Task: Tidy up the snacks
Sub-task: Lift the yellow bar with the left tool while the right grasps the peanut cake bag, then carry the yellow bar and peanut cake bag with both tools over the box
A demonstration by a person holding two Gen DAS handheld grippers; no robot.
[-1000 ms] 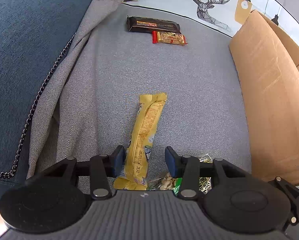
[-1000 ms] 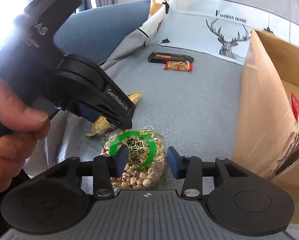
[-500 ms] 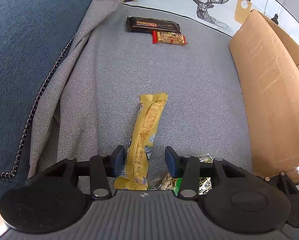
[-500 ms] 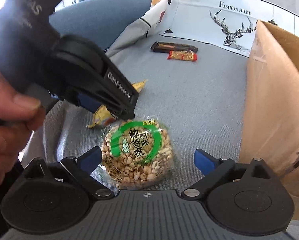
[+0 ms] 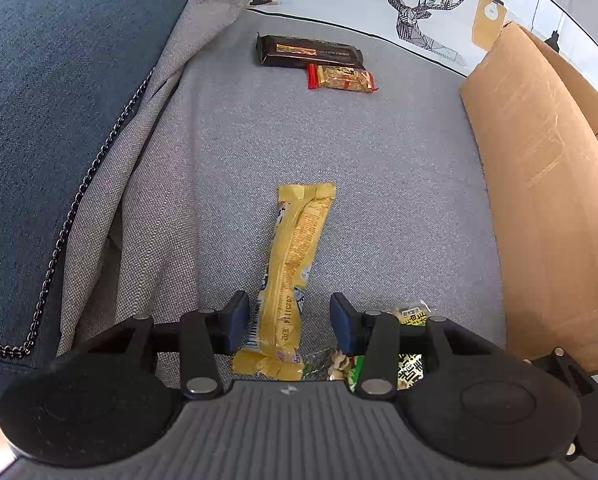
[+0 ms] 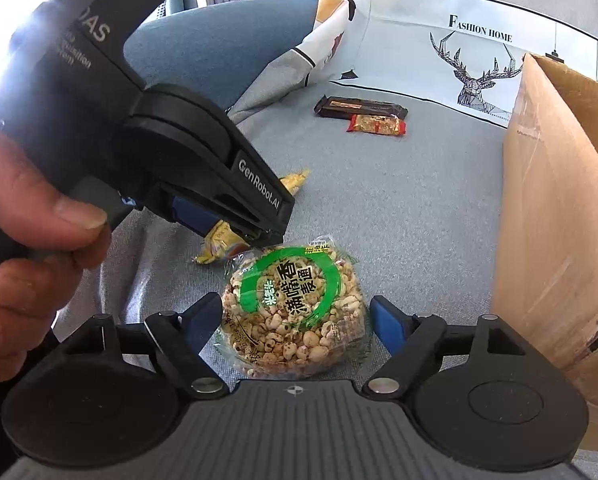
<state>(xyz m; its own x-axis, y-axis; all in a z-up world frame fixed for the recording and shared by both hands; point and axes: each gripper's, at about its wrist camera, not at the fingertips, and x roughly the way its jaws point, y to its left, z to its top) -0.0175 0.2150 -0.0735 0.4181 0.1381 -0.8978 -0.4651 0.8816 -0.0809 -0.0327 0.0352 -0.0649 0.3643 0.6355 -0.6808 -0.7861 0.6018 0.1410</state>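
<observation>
A long yellow snack bar (image 5: 295,264) lies on the grey sofa seat. My left gripper (image 5: 290,318) is open, its fingers on either side of the bar's near end without touching it. A round puffed-rice cake with a green label (image 6: 295,304) lies beside it, and its edge shows in the left wrist view (image 5: 409,316). My right gripper (image 6: 297,326) is open with the cake between its fingers. The left gripper's body (image 6: 203,168) shows over the yellow bar (image 6: 223,240).
A dark bar (image 5: 309,52) and a red-ended nut bar (image 5: 341,78) lie at the far end of the seat. An open cardboard box (image 5: 547,184) stands on the right. A grey jacket (image 5: 139,184) lies on the left against the blue backrest.
My right gripper opened wide around the rice cake, then narrowed a little and came closer to it. My left gripper has stayed still over the yellow bar.
</observation>
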